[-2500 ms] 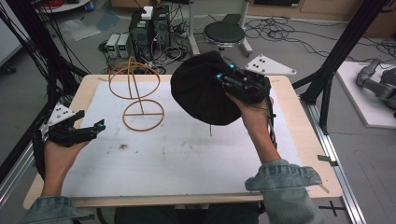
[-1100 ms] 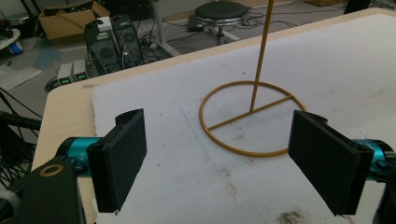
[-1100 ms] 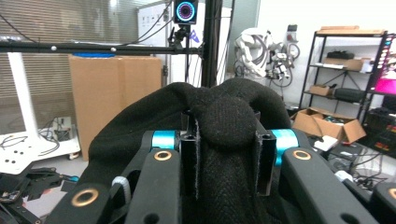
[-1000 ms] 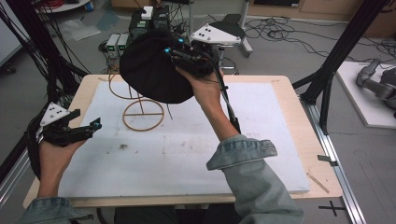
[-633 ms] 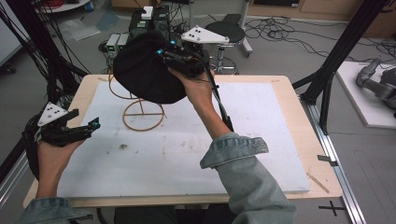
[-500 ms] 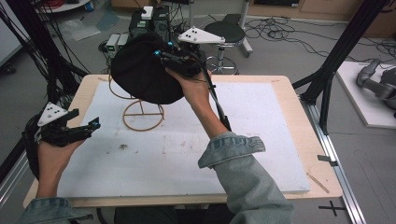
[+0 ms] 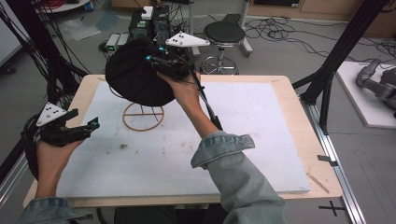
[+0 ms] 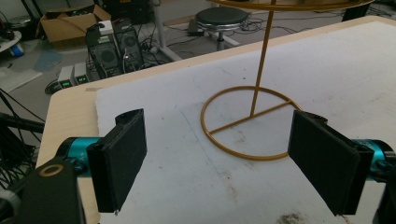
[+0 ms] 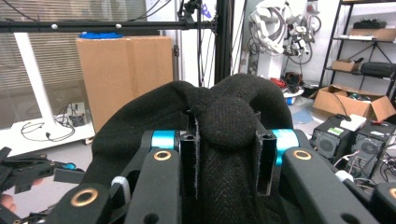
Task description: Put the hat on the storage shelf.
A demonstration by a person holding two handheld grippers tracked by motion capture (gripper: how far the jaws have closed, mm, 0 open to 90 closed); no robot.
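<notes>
Two tongs | right tongs clamp black hat above gold stand | left tongs wide, over board's left edge

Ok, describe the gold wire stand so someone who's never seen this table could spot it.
Look at the white mat on the wooden table, far left corner. The gold wire stand rises there: a thin upright rod on a flat ring base with a crossbar. It is the only metal thing on the mat, under the black hat.
</notes>
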